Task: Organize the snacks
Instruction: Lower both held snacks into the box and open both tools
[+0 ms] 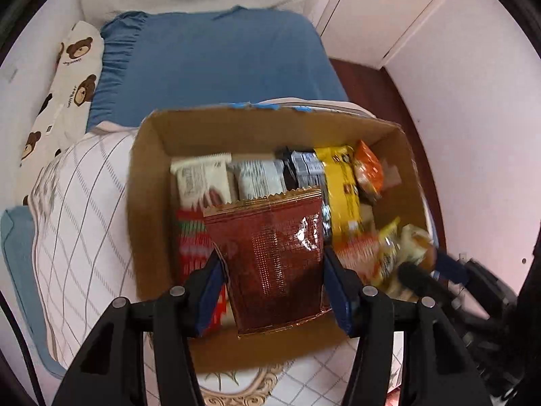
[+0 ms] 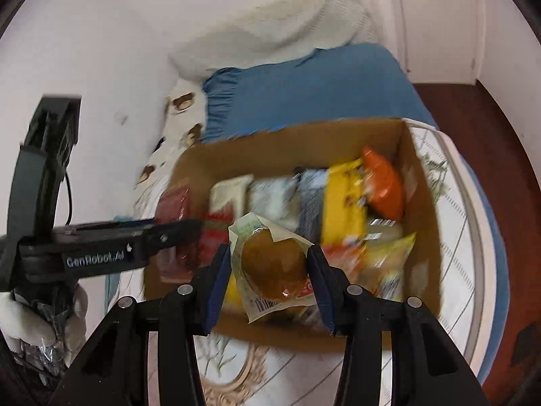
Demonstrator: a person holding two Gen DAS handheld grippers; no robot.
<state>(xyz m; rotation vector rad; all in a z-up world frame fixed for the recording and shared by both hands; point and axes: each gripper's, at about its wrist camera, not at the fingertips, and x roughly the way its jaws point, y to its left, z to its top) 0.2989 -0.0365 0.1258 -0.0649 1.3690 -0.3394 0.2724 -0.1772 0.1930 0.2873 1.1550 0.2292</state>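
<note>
An open cardboard box [image 1: 152, 182] sits on the bed and holds several snack packets. My left gripper [image 1: 272, 264] is shut on a dark red foil packet [image 1: 270, 257], held upright over the box's near left part. My right gripper [image 2: 268, 258] is shut on a clear-wrapped brown bun [image 2: 270, 264], held over the box's [image 2: 422, 203] near middle. The bun and the right gripper's tip also show at the right of the left wrist view [image 1: 405, 253]. The left gripper's body shows at the left of the right wrist view [image 2: 101, 250].
In the box lie white [image 1: 203, 179], grey [image 1: 260, 176], yellow [image 1: 341, 186], orange [image 1: 368, 169] and red-green [image 1: 192, 237] packets. The box rests on a checked white quilt [image 1: 77, 223]. A blue sheet [image 1: 216, 67] and bear pillow [image 1: 67, 77] lie behind. A white door [image 1: 389, 10] and dark floor are at the right.
</note>
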